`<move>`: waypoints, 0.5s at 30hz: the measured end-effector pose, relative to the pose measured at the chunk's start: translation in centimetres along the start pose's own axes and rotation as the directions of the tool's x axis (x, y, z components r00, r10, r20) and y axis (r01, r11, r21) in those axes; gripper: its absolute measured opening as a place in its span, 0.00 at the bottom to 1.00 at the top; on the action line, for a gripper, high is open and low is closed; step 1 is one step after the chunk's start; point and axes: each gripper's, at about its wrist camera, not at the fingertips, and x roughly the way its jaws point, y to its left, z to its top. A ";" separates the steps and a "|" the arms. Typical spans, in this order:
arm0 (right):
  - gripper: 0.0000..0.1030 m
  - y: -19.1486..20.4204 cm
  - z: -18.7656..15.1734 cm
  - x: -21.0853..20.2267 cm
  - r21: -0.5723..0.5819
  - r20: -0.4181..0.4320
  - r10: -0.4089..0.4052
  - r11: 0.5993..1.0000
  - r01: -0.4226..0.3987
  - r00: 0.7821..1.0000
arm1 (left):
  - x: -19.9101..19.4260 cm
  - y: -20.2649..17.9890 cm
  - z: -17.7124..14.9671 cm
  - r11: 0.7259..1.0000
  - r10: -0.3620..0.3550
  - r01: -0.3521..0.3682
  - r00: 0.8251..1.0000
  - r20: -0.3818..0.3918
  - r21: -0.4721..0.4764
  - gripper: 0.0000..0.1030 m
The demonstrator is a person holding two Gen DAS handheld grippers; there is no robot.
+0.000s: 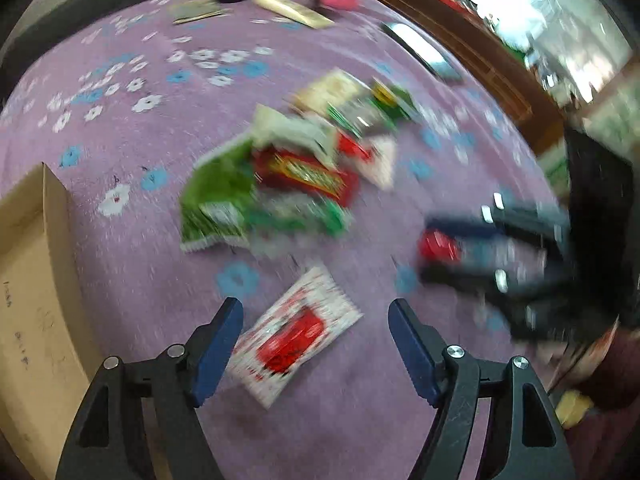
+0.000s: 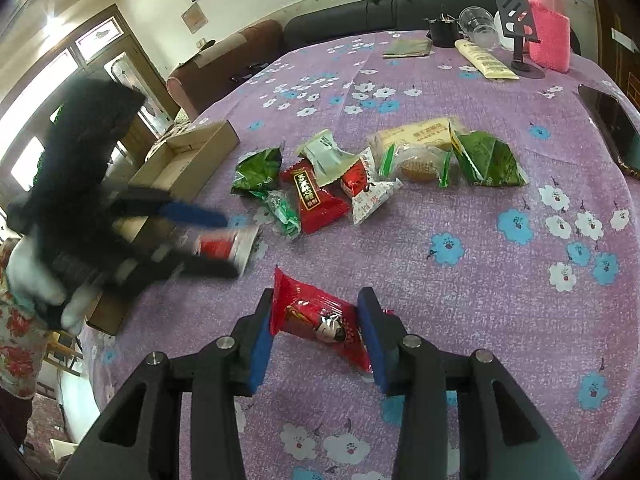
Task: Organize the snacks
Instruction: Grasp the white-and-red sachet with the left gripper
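Note:
Several snack packets [image 2: 360, 168] lie in a loose pile mid-table; the pile is blurred in the left wrist view [image 1: 296, 172]. My right gripper [image 2: 316, 320] is shut on a red snack packet [image 2: 320, 320], just above the cloth; it also shows in the left wrist view [image 1: 436, 246]. My left gripper [image 1: 316, 320] is open, its fingers straddling a white-and-red packet [image 1: 296, 336] that lies on the cloth; in the right wrist view [image 2: 228, 240] that packet [image 2: 224, 246] sits between the blurred fingers. A cardboard box [image 2: 180, 160] stands open at the table's left edge, also in the left wrist view [image 1: 28, 280].
A purple flowered cloth [image 2: 440, 220] covers the table. At the far end stand a pink knitted bottle cover [image 2: 548, 36], a cream tube [image 2: 486, 60], a phone stand [image 2: 520, 40] and a clear cup [image 2: 476, 24]. A dark phone [image 2: 612, 128] lies at the right edge.

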 end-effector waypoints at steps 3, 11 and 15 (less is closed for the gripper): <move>0.40 0.2 0.0 0.0 -0.014 0.001 -0.007 1.000 0.007 1.000 | 0.4 -1.6 -1.0 0.993 0.101 -0.101 0.995 0.002 0.066 0.75; 0.41 1.6 -0.5 0.0 -0.091 -0.006 -0.071 0.993 0.070 0.997 | 0.2 -5.6 -2.7 0.967 0.203 -0.216 0.974 0.105 0.135 0.27; 0.35 2.1 -1.1 -0.4 -0.112 -0.004 -0.095 0.989 0.094 0.995 | -0.5 -5.7 -3.6 0.976 0.180 -0.195 0.974 0.141 0.101 0.11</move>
